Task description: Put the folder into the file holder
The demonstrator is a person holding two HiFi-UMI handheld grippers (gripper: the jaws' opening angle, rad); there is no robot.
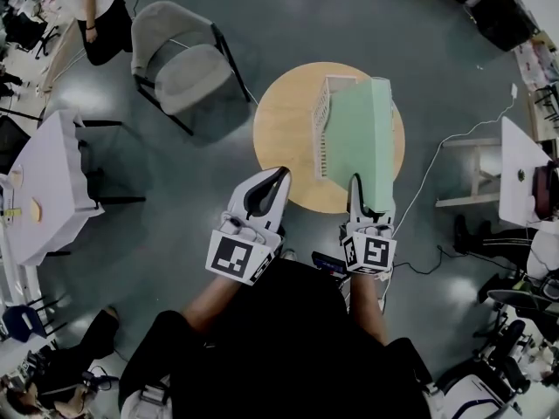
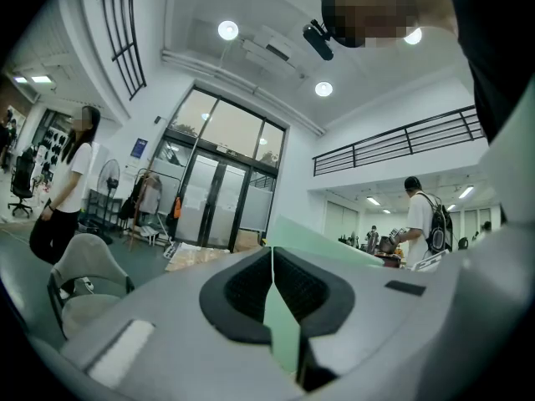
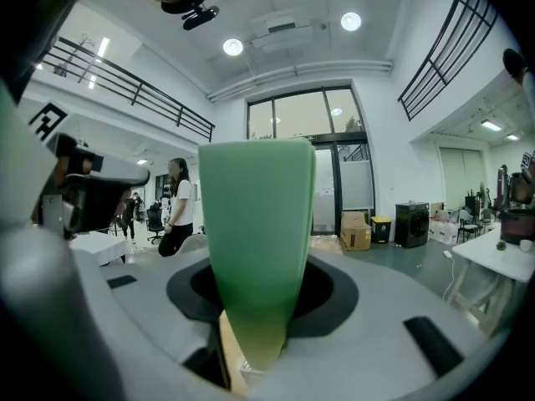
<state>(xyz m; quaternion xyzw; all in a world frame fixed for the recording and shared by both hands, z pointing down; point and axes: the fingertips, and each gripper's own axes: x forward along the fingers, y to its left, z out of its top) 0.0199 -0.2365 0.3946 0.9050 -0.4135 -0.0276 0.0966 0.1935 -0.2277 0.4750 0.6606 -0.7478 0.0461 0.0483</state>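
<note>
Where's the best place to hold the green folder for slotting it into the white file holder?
By its near edge, from the person's side, as the right hand-held gripper does now: the green folder is thin and upright, which leaves its far end free for the file holder.

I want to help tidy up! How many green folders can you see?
1. The green folder stands above the round table, at the white file holder, gripped by the right gripper. More could hide inside the holder.

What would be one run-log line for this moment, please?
right gripper: shut on green folder | left gripper: shut, empty | file holder: white, on round table | folder: upright at holder, seating unclear
</note>
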